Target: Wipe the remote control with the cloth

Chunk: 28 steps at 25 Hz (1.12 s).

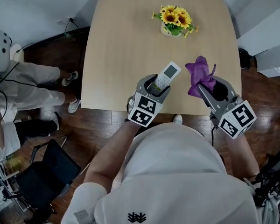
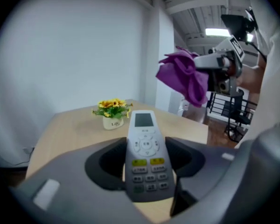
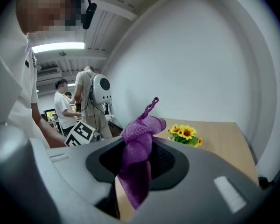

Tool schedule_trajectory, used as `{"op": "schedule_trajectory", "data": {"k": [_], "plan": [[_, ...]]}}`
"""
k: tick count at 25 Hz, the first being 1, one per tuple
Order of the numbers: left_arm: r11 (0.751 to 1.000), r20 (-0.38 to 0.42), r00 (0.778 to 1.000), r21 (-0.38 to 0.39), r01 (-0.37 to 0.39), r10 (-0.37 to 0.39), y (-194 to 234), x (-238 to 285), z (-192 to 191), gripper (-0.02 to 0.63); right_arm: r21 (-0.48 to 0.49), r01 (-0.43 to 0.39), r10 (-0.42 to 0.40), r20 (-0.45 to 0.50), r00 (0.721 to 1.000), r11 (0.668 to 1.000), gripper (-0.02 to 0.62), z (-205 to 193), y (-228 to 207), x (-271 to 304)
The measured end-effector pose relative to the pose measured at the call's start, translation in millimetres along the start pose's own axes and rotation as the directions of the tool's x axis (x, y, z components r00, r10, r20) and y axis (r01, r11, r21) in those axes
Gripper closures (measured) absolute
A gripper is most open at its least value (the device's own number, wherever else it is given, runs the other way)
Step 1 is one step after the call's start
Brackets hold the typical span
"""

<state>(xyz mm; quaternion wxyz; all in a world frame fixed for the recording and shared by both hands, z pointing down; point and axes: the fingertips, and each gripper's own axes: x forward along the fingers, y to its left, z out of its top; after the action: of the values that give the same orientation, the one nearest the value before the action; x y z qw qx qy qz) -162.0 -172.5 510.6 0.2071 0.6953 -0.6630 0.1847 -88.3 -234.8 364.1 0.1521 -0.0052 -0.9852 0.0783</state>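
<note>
A white remote control (image 1: pixel 165 76) with a small screen and yellow buttons sticks out of my left gripper (image 1: pixel 155 88), which is shut on its lower end above the table's near edge. In the left gripper view the remote control (image 2: pixel 145 153) points at the flowers. A purple cloth (image 1: pixel 200 75) is bunched in my right gripper (image 1: pixel 206 88), shut on it, to the right of the remote and apart from it. The cloth (image 3: pixel 138 157) hangs between the jaws in the right gripper view. My right gripper (image 2: pixel 210 64) with the cloth (image 2: pixel 183 76) shows in the left gripper view, upper right.
A small white pot of yellow sunflowers (image 1: pixel 176 20) stands at the far middle of the light wooden table (image 1: pixel 126 45). People (image 1: pixel 23 85) stand to the left beside the table, and a black chair (image 1: pixel 51 171) sits on the dark wooden floor at lower left.
</note>
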Motion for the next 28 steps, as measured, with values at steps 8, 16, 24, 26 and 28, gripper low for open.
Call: {"op": "schedule_trajectory", "data": {"k": [8, 16, 24, 26, 28], "plan": [[0.986, 0.003, 0.992, 0.105, 0.129, -0.130, -39, -16, 35, 0.328, 0.065, -0.089, 0.077, 0.174, 0.982, 0.994, 0.469, 44, 54, 42], [0.982, -0.002, 0.989, 0.118, 0.150, -0.150, -37, -24, 47, 0.328, 0.157, -0.107, 0.078, 0.181, 0.980, 0.982, 0.469, 23, 82, 74], [0.974, -0.023, 0.984, 0.137, 0.178, -0.176, -35, -25, 40, 0.328, 0.148, 0.012, -0.037, 0.166, 0.985, 0.989, 0.469, 18, 42, 73], [0.973, -0.025, 0.983, 0.139, 0.184, -0.183, -36, -27, 39, 0.328, 0.146, 0.048, -0.072, 0.163, 0.984, 0.988, 0.469, 20, 30, 69], [0.972, -0.027, 0.982, 0.140, 0.190, -0.188, -37, -26, 40, 0.328, 0.139, 0.083, -0.105, 0.162, 0.981, 0.987, 0.469, 21, 17, 64]]}}
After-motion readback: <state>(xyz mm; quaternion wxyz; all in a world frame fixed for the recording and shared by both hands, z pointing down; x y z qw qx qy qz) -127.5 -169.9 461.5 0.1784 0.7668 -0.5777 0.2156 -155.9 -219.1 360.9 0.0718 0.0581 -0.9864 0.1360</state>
